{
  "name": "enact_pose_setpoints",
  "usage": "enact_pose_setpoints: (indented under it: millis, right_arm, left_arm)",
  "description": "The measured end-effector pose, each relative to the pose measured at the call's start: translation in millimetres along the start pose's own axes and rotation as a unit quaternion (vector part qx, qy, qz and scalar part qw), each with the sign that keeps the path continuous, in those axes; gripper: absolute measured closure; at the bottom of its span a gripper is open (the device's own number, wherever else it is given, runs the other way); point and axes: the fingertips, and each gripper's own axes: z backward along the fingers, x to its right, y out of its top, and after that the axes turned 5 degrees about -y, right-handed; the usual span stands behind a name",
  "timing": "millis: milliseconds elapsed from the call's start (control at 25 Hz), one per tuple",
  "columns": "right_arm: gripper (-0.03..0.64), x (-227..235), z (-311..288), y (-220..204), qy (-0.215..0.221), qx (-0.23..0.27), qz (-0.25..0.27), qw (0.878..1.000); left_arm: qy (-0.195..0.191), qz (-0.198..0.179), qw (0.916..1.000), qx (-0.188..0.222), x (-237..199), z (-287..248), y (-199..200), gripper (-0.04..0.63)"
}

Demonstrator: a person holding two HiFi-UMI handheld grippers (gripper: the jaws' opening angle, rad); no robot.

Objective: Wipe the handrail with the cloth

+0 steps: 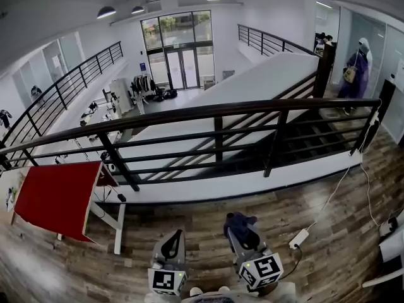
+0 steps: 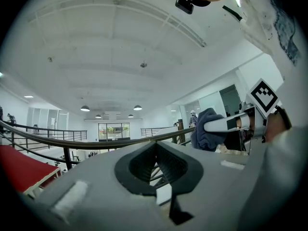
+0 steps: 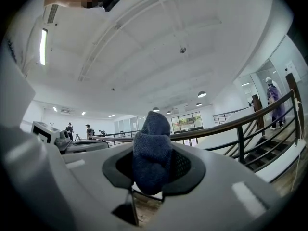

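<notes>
The dark handrail (image 1: 214,110) curves across the head view from left to right, on top of a black railing, well ahead of both grippers. My right gripper (image 1: 235,231) is low in that view, shut on a bunched dark blue cloth (image 1: 238,221). Its own view has the cloth (image 3: 151,153) filling the jaws of the right gripper (image 3: 153,170), with the handrail (image 3: 240,121) behind it. My left gripper (image 1: 175,233) is beside it, shut and holding nothing. In the left gripper view the left gripper (image 2: 156,165) points at the handrail (image 2: 96,143), with the cloth (image 2: 208,129) to the right.
A red-topped table (image 1: 53,197) stands at the left on the wooden floor. A white power strip (image 1: 298,238) with its cable lies at the right. Stairs (image 1: 315,137) descend behind the railing, and a person (image 1: 355,68) stands far right. White furniture (image 1: 391,245) is at the right edge.
</notes>
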Motion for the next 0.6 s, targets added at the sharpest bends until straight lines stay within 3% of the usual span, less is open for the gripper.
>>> enact_pose_setpoints:
  millis: [600]
  right_arm:
    - [0.506,32.0,5.3,1.8,-0.008,0.014,-0.001,1.0]
  left_arm:
    - [-0.025,-0.003,0.9997,0.007,23.5,-28.5,-0.6,0.601]
